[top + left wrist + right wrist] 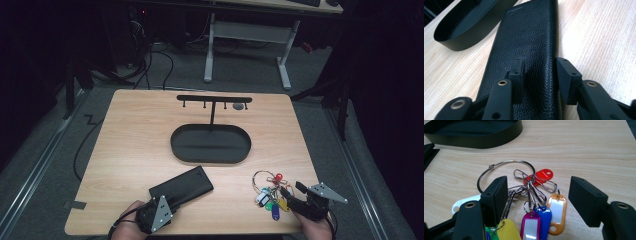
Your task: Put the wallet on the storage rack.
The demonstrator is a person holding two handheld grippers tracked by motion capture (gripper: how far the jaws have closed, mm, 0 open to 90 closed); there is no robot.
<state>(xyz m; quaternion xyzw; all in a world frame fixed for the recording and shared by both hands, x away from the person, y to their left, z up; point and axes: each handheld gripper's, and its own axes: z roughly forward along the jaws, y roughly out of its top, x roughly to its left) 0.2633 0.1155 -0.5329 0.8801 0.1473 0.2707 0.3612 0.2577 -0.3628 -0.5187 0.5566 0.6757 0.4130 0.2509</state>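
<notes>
Black leather wallet (pixel 181 187) lies flat; bunched coloured key tags (pixel 270 196) lie well apart

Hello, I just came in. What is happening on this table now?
A person works at a wooden table with a tool in each hand. The left tool is open, its jaws standing on either side of the near end of a black leather wallet that lies flat. The right tool is open above a bunch of keyrings with coloured tags, not gripping it. Farther back stands a black oval tray with a hook rack. Nothing is lifted yet.
</notes>
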